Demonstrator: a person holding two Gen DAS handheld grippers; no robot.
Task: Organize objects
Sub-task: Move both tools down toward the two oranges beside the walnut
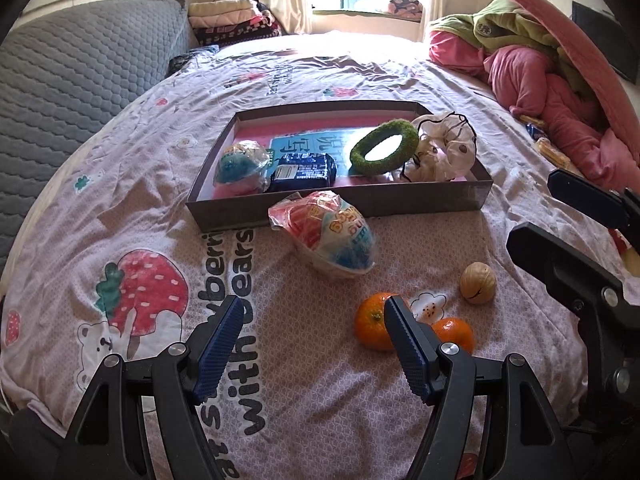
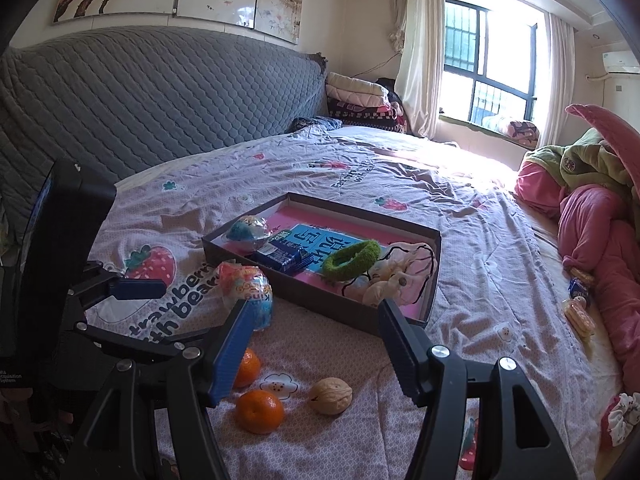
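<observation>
Right wrist: walnut (image 2: 330, 395) between tool (image 2: 312, 344) fingers.

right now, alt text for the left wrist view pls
Open left gripper hovers over a strawberry-print bedsheet, with a wrapped snack, two oranges, and a walnut ahead. Beyond them sits a shallow box.

Open bedsheet (image 1: 304, 360) ahead of left tongs (image 1: 312, 344); wrapped egg toy (image 1: 328, 236) blocks tray wall (image 1: 420, 200); oranges (image 2: 260, 410), walnut (image 2: 331, 395) beneath right tongs (image 2: 314, 344).
</observation>
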